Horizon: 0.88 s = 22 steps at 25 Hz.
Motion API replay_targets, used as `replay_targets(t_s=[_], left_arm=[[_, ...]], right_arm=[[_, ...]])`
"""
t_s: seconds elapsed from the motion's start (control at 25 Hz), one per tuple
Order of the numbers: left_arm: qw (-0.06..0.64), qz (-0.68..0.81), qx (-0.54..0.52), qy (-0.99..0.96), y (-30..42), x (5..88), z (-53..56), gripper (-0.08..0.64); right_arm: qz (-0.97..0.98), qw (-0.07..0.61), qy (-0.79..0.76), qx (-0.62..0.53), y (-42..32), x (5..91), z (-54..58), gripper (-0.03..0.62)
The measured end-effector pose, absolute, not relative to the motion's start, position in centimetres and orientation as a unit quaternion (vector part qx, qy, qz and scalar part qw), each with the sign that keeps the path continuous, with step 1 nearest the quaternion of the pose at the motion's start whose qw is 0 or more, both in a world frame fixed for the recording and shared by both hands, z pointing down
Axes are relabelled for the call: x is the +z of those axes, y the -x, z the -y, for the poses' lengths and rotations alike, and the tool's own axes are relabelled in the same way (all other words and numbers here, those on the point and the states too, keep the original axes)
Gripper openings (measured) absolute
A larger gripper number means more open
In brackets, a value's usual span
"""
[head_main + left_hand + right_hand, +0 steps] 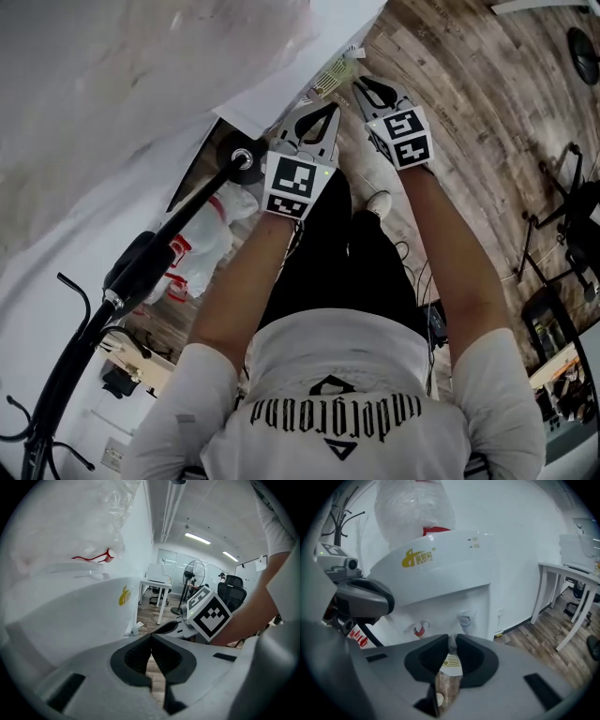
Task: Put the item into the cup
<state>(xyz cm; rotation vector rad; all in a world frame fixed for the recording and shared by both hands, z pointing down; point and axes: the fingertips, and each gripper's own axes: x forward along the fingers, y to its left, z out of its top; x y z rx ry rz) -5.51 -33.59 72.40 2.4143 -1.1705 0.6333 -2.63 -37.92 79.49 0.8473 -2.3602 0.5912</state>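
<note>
White plastic forms the large water dispenser [454, 569], which has a gold logo on its front, and the other things are placed from it. On top of the dispenser stands a water bottle wrapped in clear plastic film [415, 508]. Low on its front are two small taps, one red [419, 630] and one grey-blue [464, 619]. The right gripper [452, 640], a grey two-jaw claw with black pads, is held in the air in front of the dispenser and points toward the side with the taps. Its jaws are closed on a small flat packet [451, 662], white with thin yellow stripes, which is pinched between the pads. In the head view the packet sticks out past the jaw tips toward the dispenser. So the item is in the right claw, in front of the dispenser and above the brown wooden plank floor [487, 112]. The left gripper [151, 638], of the same grey make, is just beside the right one, on the side nearer to the dispenser. Its jaws are closed with the tips touching each other, and nothing is between them. A black metal stand [141, 267] rises beside the dispenser, and a white plastic bag with red print [202, 239] is next to this stand. Along the white wall to the side of the dispenser stands a white desk [572, 573], and farther from the dispenser there is a standing fan [193, 573].
</note>
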Motion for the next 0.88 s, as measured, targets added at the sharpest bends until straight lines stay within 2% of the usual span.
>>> replay_targets(t_s=[0.4,0.88], left_arm=[[0.201,0.428,0.231,-0.850,5.5,73.6,34.6,0.008],[0.203,0.426,0.228,-0.852,5.1,73.9,34.7,0.008]], right_arm=[[0.877,0.321,-0.286,0.215,4.5,84.2,39.2,0.069],[0.863,0.333,-0.296,0.238,5.1,87.2,40.5,0.084]])
